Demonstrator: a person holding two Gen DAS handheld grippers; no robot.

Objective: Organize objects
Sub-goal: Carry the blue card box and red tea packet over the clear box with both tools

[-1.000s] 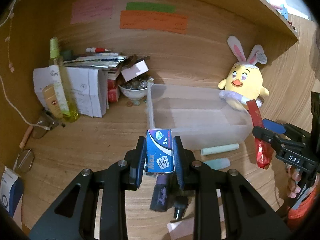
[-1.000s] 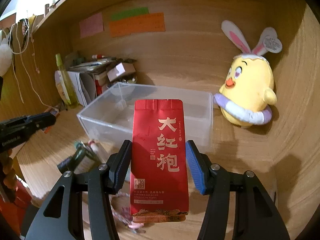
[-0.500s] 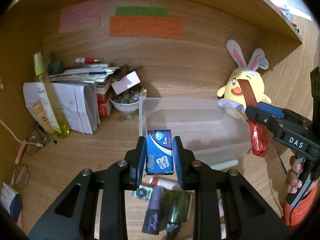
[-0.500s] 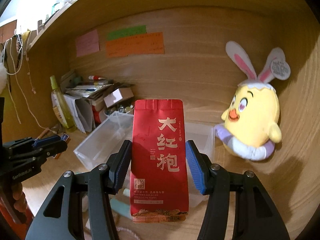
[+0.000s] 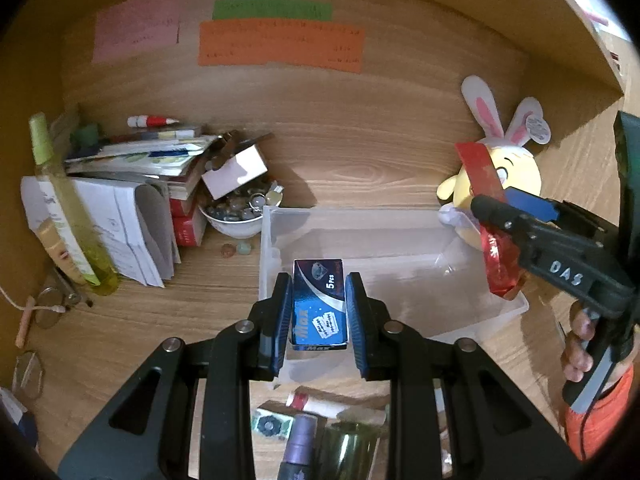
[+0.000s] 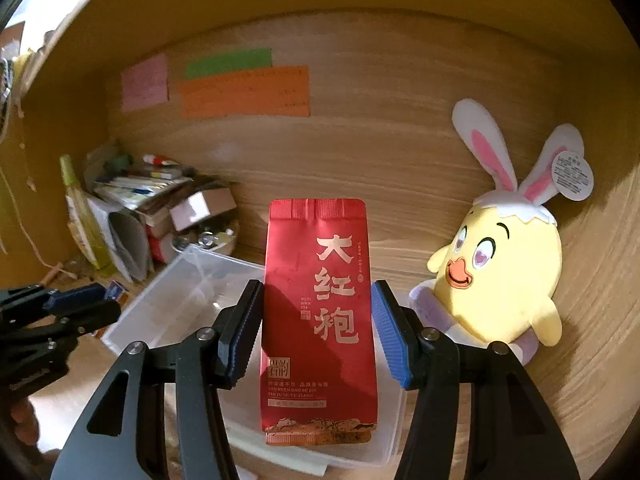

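Two loads up: your left tongs [image 5: 316,312] clench razor-blade box [image 5: 319,304], right tongs [image 6: 316,336] clench upright red tea packet [image 6: 318,320]; clear bin [image 5: 400,256] directly below-ahead, both near.

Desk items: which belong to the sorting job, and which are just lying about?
Job: blue razor blade box in left tool; red tea packet in right tool; clear plastic bin.
Lying about: chick plush, paper stack, white bowl, spray bottle.

a wooden desk [image 5: 120,320] with a wood-grain back wall [image 6: 380,160] under a shelf [image 5: 520,20], dimly lit.
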